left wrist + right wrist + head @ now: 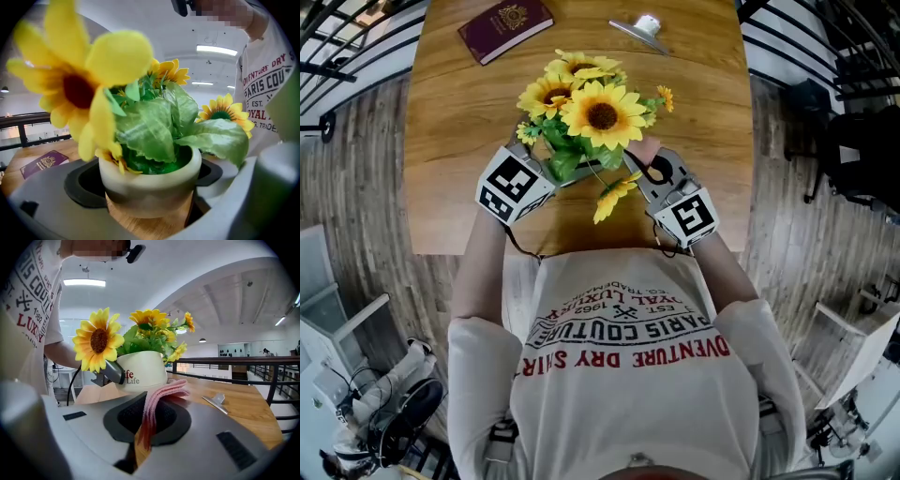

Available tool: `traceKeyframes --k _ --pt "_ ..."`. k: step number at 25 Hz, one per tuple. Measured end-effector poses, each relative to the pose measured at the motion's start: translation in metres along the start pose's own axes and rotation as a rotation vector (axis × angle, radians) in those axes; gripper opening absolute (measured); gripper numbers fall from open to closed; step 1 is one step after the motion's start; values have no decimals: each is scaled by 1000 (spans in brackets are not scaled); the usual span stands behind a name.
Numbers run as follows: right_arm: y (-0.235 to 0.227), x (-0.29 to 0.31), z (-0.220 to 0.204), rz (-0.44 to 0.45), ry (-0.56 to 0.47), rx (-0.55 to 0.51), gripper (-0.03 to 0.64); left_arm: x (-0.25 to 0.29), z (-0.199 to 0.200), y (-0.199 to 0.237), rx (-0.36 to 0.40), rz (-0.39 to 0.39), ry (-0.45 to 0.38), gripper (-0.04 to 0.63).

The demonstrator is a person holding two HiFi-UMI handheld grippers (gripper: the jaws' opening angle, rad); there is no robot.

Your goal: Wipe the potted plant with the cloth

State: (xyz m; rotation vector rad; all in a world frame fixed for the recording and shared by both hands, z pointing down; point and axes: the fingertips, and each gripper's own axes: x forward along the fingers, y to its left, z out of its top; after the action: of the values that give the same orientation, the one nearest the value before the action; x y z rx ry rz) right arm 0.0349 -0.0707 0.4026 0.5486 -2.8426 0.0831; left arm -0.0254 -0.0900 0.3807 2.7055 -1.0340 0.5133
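Wooden planks of a table (pixel 450 141) carry the potted plant (pixel 591 112), which stands close to the near edge, just in front of the person. Its pale pot (pixel 150 187) sits between the jaws of the left gripper (pixel 548 173), which press on it from either side and steady it. The right gripper (pixel 645 161) comes in from the right with its jaws clamped on a folded pink cloth (pixel 161 397). The cloth's free end reaches the foot of the pot, touching it or just beside it; which of the two is unclear.

The main risk looks like a tip or a slide. The bouquet is tall and wide over a small, smooth pot, so a firm sideways wipe from the right could twist the pot in the left jaws or push it toward the near edge. The cloth is pinched only by a narrow fold, so a dragging stroke could pull it out of the jaws. A drooping flower (pixel 614 199) hangs low between the two grippers, and the leaves (pixel 154 126) spread over the rim. A stroke carried too high could catch them and bend a stem or lever the whole plant over.

A dark red booklet (pixel 504 28) at the far left and a metal clip (pixel 639 30) at the far right lie well apart from the work, so neither looks likely to interfere.
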Motion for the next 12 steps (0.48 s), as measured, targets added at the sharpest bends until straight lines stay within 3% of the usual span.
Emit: traceKeyframes --k 7,12 --pt "-26 -21 -21 -175 64 35 34 -11 -39 -14 64 27 45 529" --pt "-72 -40 -41 -335 113 86 34 9 -75 -21 87 -23 81 529"
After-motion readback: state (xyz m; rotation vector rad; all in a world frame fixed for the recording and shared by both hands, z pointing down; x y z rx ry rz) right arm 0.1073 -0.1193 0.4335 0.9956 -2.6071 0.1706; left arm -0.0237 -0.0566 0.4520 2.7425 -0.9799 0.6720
